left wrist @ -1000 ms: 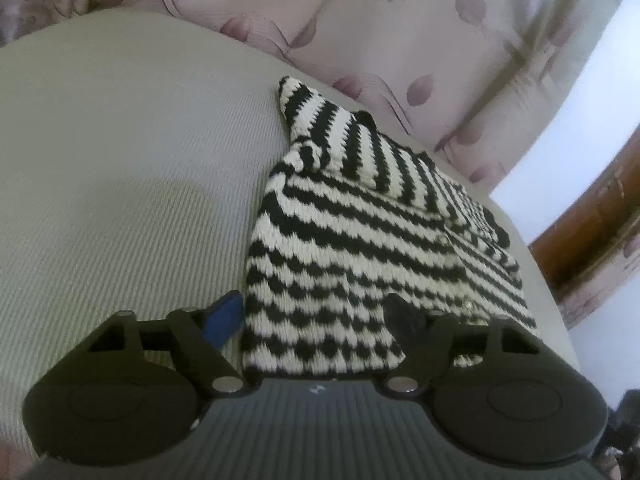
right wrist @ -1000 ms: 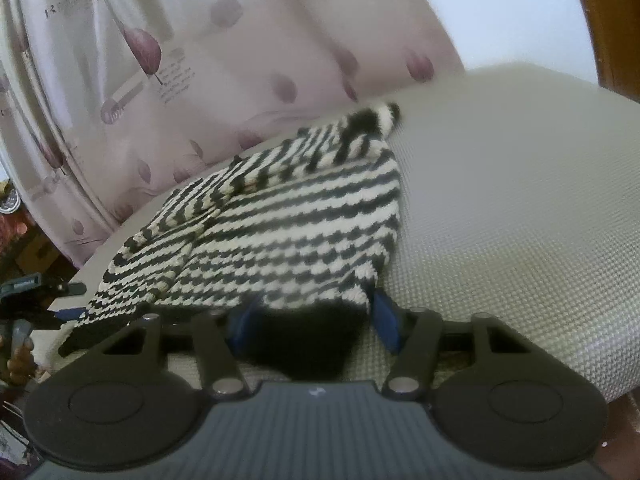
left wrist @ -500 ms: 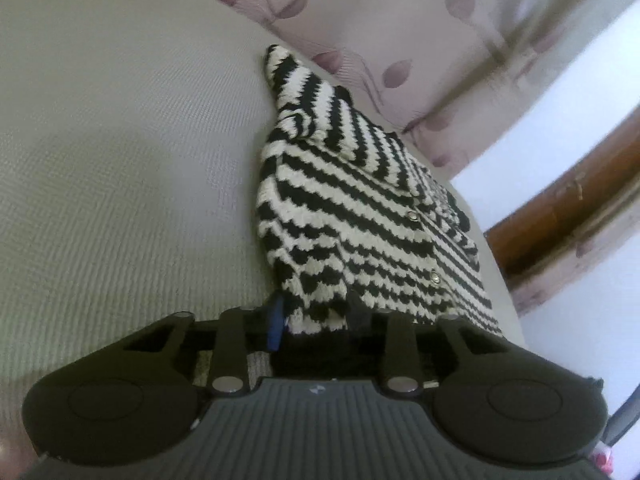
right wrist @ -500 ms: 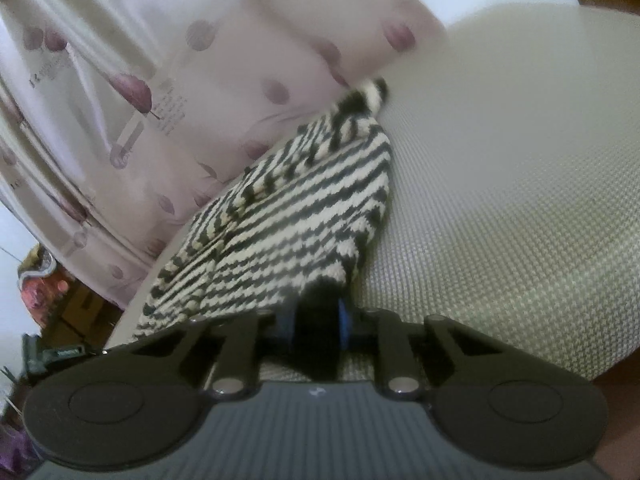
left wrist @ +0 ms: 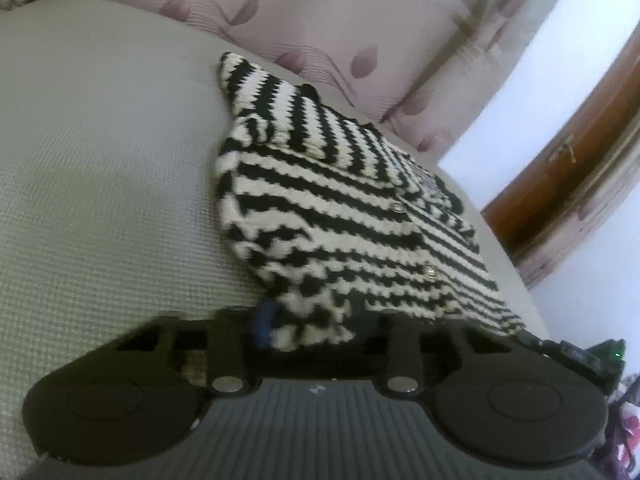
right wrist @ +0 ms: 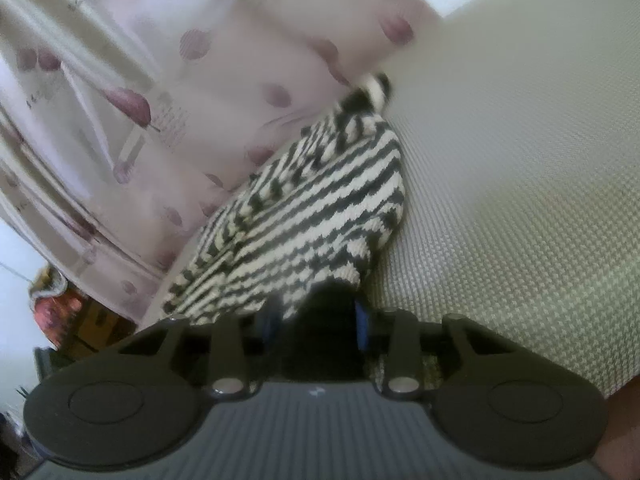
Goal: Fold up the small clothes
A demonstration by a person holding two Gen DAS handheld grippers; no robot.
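Wooden door (left wrist: 568, 168) appears beyond sweater (left wrist: 340, 208) only leftward.

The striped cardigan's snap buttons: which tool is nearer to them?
Left. The left tool grips the hem corner just below the snap buttons on the striped cardigan. The right tool grips a corner with no buttons visible.

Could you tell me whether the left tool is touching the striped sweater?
Touching: in the left wrist view the left tool has just closed, pinching the striped sweater hem.
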